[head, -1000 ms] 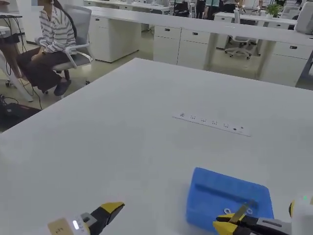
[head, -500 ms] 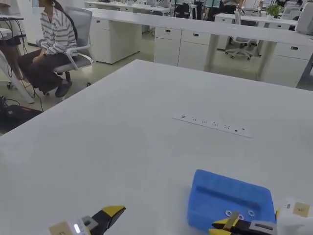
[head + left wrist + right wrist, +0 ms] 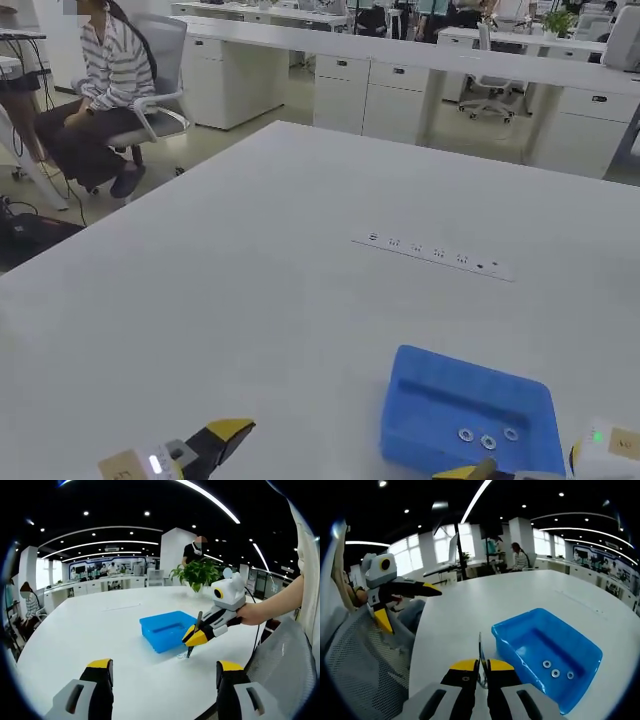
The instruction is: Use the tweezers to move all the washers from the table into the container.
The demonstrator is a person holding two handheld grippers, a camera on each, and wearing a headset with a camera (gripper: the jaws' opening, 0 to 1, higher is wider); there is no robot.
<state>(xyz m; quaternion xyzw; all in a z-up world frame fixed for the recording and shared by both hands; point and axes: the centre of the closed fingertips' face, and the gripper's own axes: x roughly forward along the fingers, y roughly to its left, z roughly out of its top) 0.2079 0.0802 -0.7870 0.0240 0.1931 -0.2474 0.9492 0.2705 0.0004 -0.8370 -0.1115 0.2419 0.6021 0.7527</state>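
Washers, three small silver rings (image 3: 487,440), lie inside the blue rectangular plastic container (image 3: 430,385). On the white table (image 3: 250,300), the left gripper (image 3: 232,430) at seven o'clock gapes wide (nothing between its jaws). The container sits at five o'clock, and the right gripper (image 3: 480,666) clamps thin metal tweezers (image 3: 480,652).

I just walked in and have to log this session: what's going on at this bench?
A person works at a white table, a gripper in each hand. The right gripper is shut on tweezers, their tip down near the table beside the blue container. Three washers lie in the container. The left gripper is open and empty, off to the side. Whether another washer lies on the table is too small to tell.
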